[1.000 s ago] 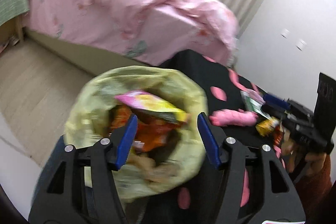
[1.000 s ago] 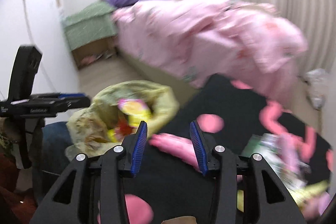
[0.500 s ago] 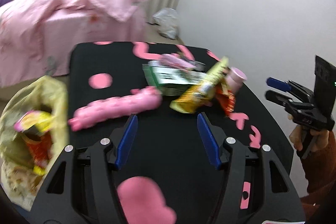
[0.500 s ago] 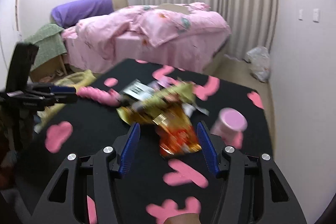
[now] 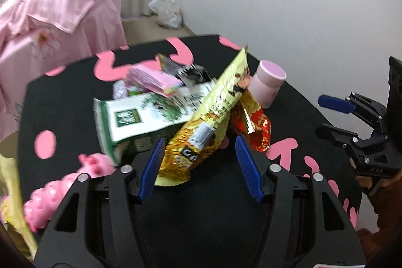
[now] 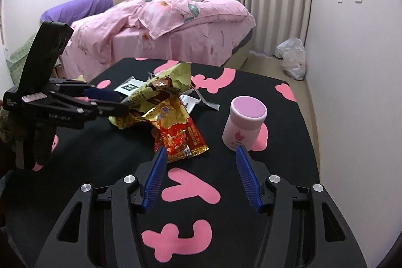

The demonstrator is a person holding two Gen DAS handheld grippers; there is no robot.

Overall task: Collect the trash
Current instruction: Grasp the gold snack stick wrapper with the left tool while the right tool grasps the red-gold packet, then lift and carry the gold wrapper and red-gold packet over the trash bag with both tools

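We are holding the left gripper wide open and empty, low over the black table, facing the yellow wrapper. The wrapper's near end is sitting just between our blue fingertips, closer to the left one, and its long axis is running up and away to the right, so it is lying nearly along our line of reach; we judge a short push forward would bring the jaws around its lower end. The right gripper is also gaping wide with nothing in it, and the red wrapper is lying just ahead of its left fingertip, with the pink jar ahead of the other one. The left gripper looks nearer to the yellow wrapper; the right is nearer to the red one. The green packet is lying under the yellow wrapper, off to the left.
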